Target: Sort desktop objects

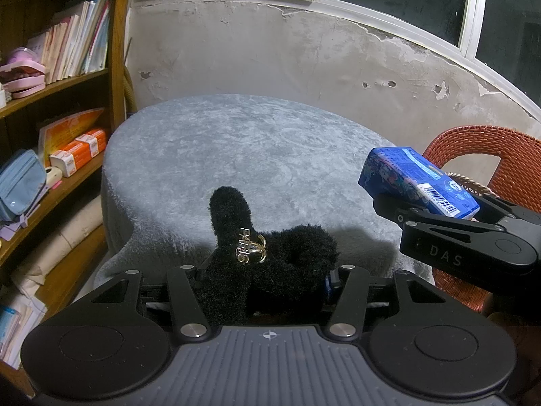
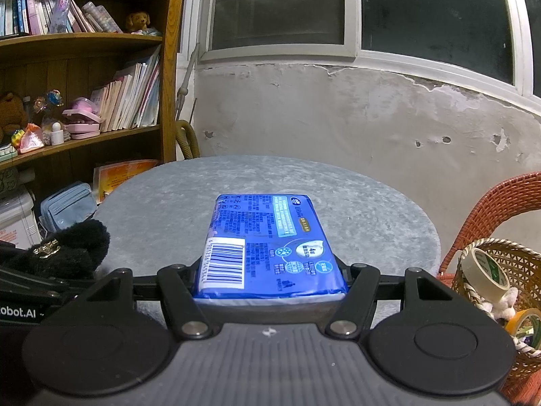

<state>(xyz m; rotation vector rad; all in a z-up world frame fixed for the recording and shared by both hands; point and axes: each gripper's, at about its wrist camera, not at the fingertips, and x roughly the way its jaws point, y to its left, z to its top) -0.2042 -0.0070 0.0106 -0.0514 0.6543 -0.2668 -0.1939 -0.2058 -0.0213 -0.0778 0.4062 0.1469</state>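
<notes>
A black fluffy hair clip with a gold logo charm sits between the jaws of my left gripper, which is shut on it above the near edge of the round grey-covered table. The same clip shows at the left edge of the right wrist view. My right gripper is shut on a blue tissue pack with a white barcode, held flat over the table. In the left wrist view that pack hangs at the right, above the table's edge.
A wooden bookshelf with books, boxes and a blue pouch stands at the left. An orange wicker chair at the right holds a woven basket with tape rolls. A peeling wall and a window lie behind the table.
</notes>
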